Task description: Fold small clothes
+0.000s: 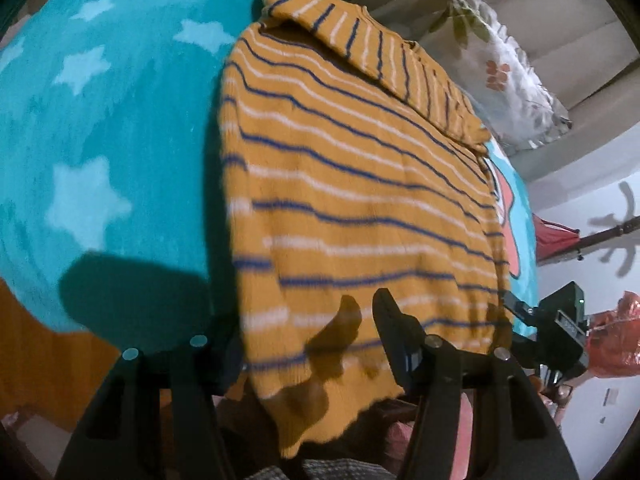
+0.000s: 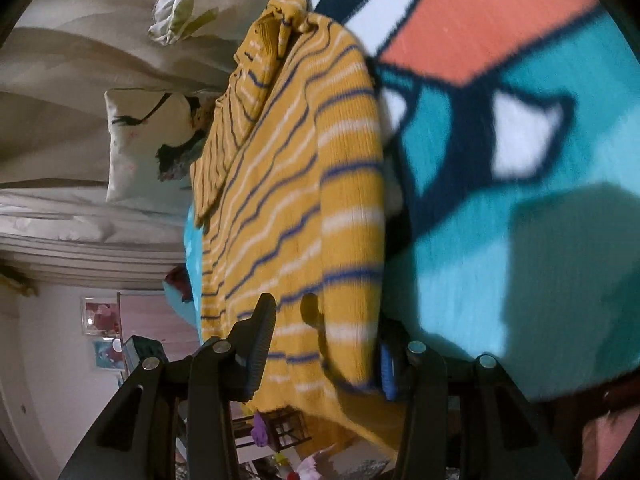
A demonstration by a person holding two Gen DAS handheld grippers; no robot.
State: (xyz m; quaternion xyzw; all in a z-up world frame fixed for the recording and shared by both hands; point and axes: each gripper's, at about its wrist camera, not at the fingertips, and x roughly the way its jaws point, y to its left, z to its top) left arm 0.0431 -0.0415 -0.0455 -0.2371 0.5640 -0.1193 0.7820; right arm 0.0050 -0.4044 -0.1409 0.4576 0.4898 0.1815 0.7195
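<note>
A mustard-yellow sweater (image 1: 352, 184) with blue and white stripes lies flat on a teal star-print blanket (image 1: 100, 120). One sleeve is folded across its top. The hem hangs over the near edge of the bed. My left gripper (image 1: 308, 344) straddles the hem with its jaws wide apart. The cloth lies loose between them and covers the left finger; the right finger (image 1: 394, 328) rests on top. My right gripper (image 2: 324, 344) is open around the sweater's (image 2: 304, 200) folded side edge near the hem, and its pads do not press on the cloth.
Floral pillows (image 1: 504, 72) (image 2: 148, 140) and beige bedding lie beyond the sweater's collar. The blanket carries a large cartoon print in orange, white and dark blue (image 2: 480, 40). A coat stand (image 1: 616, 232) and a red bag (image 1: 616, 336) stand off the bed to the right.
</note>
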